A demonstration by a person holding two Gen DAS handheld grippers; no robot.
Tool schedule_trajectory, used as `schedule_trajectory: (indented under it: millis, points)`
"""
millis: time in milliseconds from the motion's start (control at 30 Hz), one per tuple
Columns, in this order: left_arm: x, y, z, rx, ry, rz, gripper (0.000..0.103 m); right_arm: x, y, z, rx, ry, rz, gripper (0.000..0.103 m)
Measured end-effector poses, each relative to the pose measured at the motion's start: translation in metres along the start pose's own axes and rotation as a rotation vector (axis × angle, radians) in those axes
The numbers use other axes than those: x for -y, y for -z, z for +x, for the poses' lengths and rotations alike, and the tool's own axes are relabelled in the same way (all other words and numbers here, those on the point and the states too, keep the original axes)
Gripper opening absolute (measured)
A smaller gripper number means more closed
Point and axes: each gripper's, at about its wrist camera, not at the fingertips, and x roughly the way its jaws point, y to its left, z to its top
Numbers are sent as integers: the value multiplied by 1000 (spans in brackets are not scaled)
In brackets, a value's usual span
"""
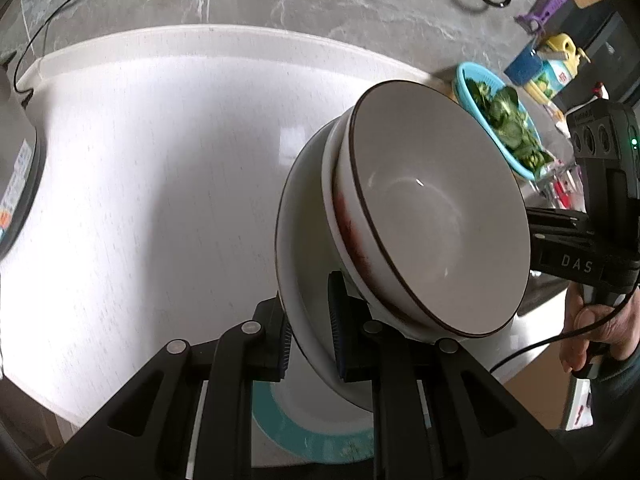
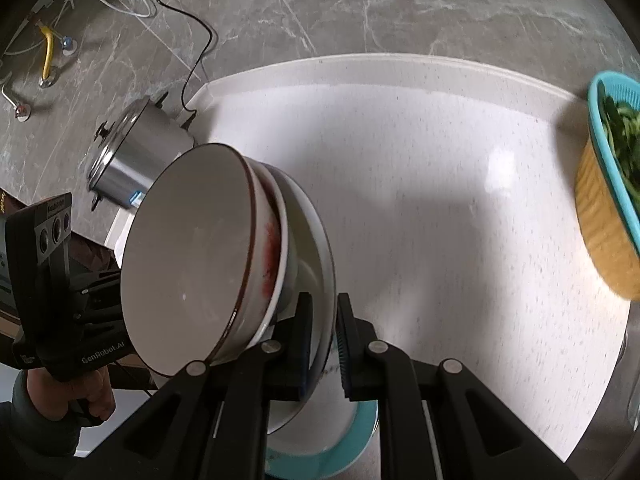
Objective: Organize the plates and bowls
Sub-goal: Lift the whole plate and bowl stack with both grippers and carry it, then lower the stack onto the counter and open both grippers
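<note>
A stack of dishes hangs tilted above the white counter (image 1: 160,160), carried between both grippers. Its top is a grey-white bowl with a brown rim (image 1: 440,216) (image 2: 188,256). Under that sits a bowl with a red pattern (image 1: 348,236) (image 2: 274,248). The bottom piece is a wide white dish (image 1: 300,220) (image 2: 320,240). My left gripper (image 1: 312,332) is shut on that dish's rim at one side. My right gripper (image 2: 324,344) is shut on the rim at the opposite side. A teal-rimmed plate (image 1: 288,432) (image 2: 360,440) lies on the counter below the stack.
A steel pot (image 2: 132,160) stands at the counter's far left corner, with a cable running up the wall. A teal colander of greens (image 1: 500,120) (image 2: 612,168) sits at the right. A dark appliance (image 1: 16,192) is at the left edge. A person's hand (image 1: 588,332) holds the right gripper's handle.
</note>
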Motion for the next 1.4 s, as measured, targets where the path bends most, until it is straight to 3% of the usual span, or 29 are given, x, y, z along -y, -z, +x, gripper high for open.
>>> schedule_trajectory:
  millis: [400, 700, 1400]
  points:
    - [4, 69, 30, -103, 28, 45, 14, 6, 60, 25, -53, 17, 111, 14]
    - [-12, 105, 44, -126, 17, 68, 14, 3, 84, 44, -67, 32, 139, 14]
    - [-2, 104, 73, -83, -21, 95, 13, 12, 93, 53, -33, 37, 107, 14]
